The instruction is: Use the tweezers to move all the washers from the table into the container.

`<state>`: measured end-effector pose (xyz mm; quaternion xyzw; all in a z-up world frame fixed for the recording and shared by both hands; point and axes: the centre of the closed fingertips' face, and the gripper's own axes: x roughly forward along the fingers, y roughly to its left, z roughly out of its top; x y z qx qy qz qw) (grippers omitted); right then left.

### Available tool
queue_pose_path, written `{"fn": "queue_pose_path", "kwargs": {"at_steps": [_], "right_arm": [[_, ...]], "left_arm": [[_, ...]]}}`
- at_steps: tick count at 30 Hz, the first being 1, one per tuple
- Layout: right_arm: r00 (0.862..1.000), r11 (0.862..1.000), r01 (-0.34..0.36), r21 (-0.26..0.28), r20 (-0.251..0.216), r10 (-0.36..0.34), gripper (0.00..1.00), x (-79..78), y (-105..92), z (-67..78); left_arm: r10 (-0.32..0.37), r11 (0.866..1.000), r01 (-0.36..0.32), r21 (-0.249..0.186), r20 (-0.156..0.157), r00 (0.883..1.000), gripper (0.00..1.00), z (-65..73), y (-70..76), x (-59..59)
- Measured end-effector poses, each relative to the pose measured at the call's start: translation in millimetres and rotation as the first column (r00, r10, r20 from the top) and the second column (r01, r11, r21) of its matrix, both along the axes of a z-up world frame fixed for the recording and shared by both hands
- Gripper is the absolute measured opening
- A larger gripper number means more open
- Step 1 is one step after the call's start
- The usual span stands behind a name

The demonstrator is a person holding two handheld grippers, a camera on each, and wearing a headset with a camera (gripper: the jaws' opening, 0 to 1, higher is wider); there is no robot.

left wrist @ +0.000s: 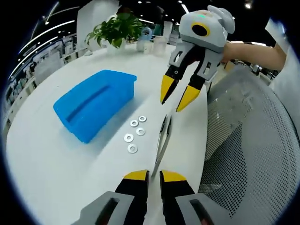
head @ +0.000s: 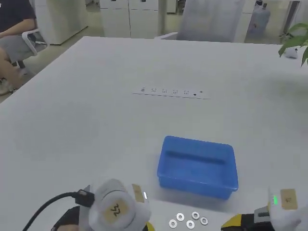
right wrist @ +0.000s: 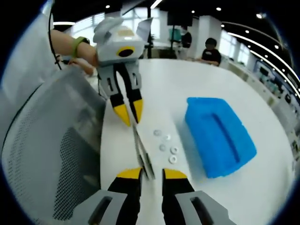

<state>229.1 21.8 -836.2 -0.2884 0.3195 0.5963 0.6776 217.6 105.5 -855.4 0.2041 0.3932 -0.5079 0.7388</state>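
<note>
A blue container [head: 197, 166] is seen on the white worktop [head: 96, 120], with a socket strip [head: 171, 91] well beyond it and five washers [head: 188, 220] scattered just beside its near wall. The tweezers [left wrist: 161, 138] are laid flat past the washers, by the edge where a mesh chair back [left wrist: 243, 140] stands. Both tongs are angled down at the tweezers' opposite ends: the right tongs [right wrist: 152, 174] are held released, the left tongs [left wrist: 153, 177] nearly together, and whether anything is grasped cannot be told.
</note>
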Motion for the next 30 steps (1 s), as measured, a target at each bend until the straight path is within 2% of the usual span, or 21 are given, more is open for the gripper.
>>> {"fn": "queue_pose_path", "kwargs": {"at_steps": [1,4,5,6,8,11,14,17,18,20,22,23,26,30], "right_arm": [[1.000,1.000,-0.016,-0.010,0.001,0.017,0.12,-0.1,1.8,-2.4],[0.999,0.998,-0.047,-0.033,-0.003,0.047,0.12,-1.3,5.1,-8.1],[0.998,0.997,-0.065,-0.050,0.004,0.065,0.12,-1.2,6.6,-11.3],[0.997,0.995,-0.077,-0.061,0.008,0.078,0.12,-1.3,7.0,-13.4],[0.995,0.993,-0.096,-0.075,0.000,0.096,0.13,-2.2,10.0,-18.7],[0.993,0.989,-0.117,-0.093,-0.008,0.117,0.14,-2.5,12.9,-25.5],[0.991,0.986,-0.132,-0.101,-0.004,0.132,0.13,-1.2,14.1,-28.0],[0.990,0.985,-0.143,-0.094,0.000,0.143,0.11,-0.7,15.7,-27.0],[0.989,0.985,-0.146,-0.094,0.003,0.147,0.10,-0.6,15.9,-26.8],[0.987,0.984,-0.158,-0.085,0.014,0.160,0.09,-0.5,18.9,-25.1],[0.985,0.984,-0.168,-0.063,0.019,0.170,0.09,-1.5,25.2,-21.5],[0.985,0.984,-0.170,-0.045,0.026,0.171,0.08,-1.0,30.2,-18.8],[0.985,0.985,-0.174,0.000,0.021,0.174,0.07,-2.6,43.7,-13.2],[0.984,0.984,-0.173,0.042,0.044,0.172,0.07,-0.2,58.8,-8.0]], "left_arm": [[-0.016,1.000,0.015,0.027,0.018,1.000,0.05,-2.8,1.9,1.0],[-0.076,0.995,0.074,0.075,0.036,0.996,0.08,-8.5,3.7,-1.9],[-0.093,0.994,0.088,0.062,0.088,0.992,0.08,-5.2,-1.2,2.3],[-0.102,0.991,0.095,0.095,0.067,0.993,0.08,-8.5,2.9,-1.0],[-0.131,0.986,0.119,0.114,0.101,0.986,0.05,-9.0,2.8,1.7],[-0.148,0.982,0.129,0.140,0.133,0.980,0.00,-11.0,3.9,5.2],[-0.173,0.978,0.157,0.138,0.117,0.978,0.00,-11.0,3.1,2.0],[-0.186,0.975,0.168,0.143,0.119,0.975,0.00,-7.5,6.1,0.5],[-0.189,0.975,0.172,0.139,0.119,0.975,0.00,-3.5,6.8,-0.5],[-0.199,0.977,0.183,0.112,0.148,0.969,0.00,10.2,5.7,-0.5],[-0.192,0.979,0.179,0.096,0.155,0.969,0.00,25.1,7.5,-0.6],[-0.203,0.978,0.191,0.083,0.166,0.965,0.00,35.0,7.2,-1.5],[-0.205,0.978,0.197,0.063,0.169,0.964,0.00,55.1,8.7,-2.1],[-0.208,0.978,0.203,0.049,0.193,0.959,0.00,77.7,9.9,1.4]]}}
